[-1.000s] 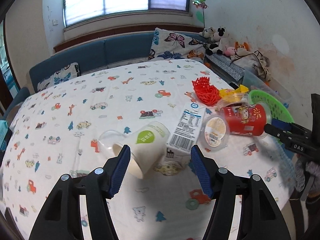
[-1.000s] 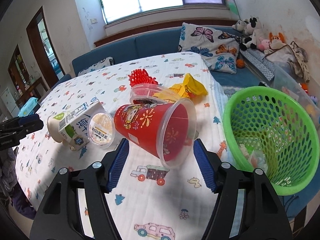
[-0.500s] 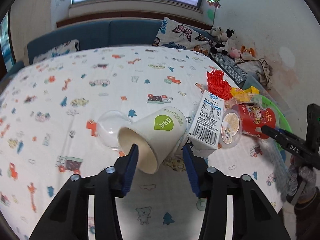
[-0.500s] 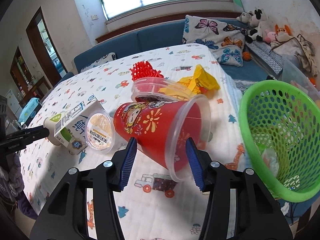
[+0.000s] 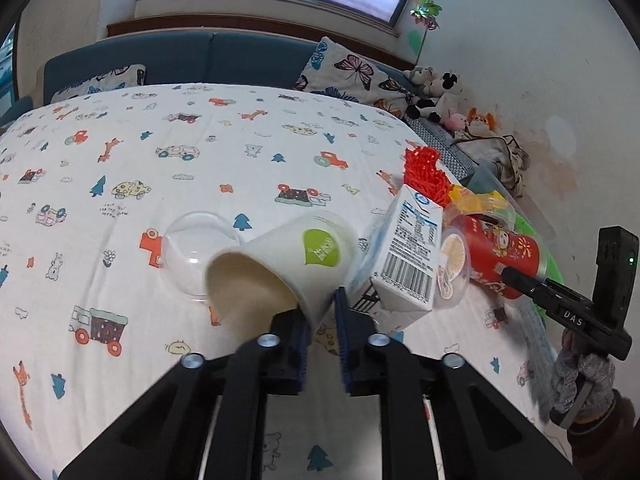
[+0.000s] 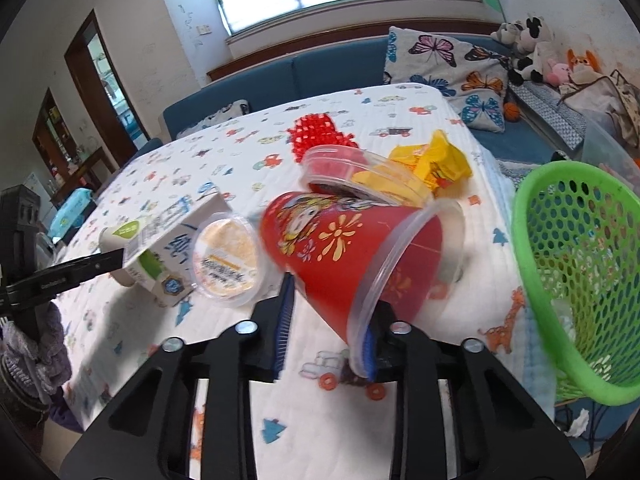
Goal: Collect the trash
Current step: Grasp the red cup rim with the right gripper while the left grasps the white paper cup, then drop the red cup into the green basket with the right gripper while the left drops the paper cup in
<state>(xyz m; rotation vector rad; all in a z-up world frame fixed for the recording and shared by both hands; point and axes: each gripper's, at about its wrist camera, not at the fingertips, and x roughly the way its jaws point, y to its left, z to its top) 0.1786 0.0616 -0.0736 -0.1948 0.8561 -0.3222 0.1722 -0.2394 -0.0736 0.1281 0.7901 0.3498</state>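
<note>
A white paper cup (image 5: 288, 264) with a green label lies on its side on the printed tablecloth. My left gripper (image 5: 320, 308) is shut on its rim wall, one finger inside the mouth and one outside. A red printed cup (image 6: 352, 248) with a clear lid rim lies tilted in front of my right gripper (image 6: 328, 320). The right jaws are closing, and their blue pads press on the cup's wide end from both sides. The green mesh basket (image 6: 576, 272) stands right of the red cup, at the table's edge.
A milk carton (image 5: 412, 256) and a small round tub (image 5: 452, 268) lie between the two cups. A clear dome lid (image 5: 192, 248) sits left of the white cup. Red mesh (image 6: 316, 136), a clear container (image 6: 352, 172) and a yellow wrapper (image 6: 436, 160) lie behind the red cup.
Both grippers moved forward and down and went from wide open to closed, the left onto the white cup's rim, the right onto the red cup. The red cup has tilted.
</note>
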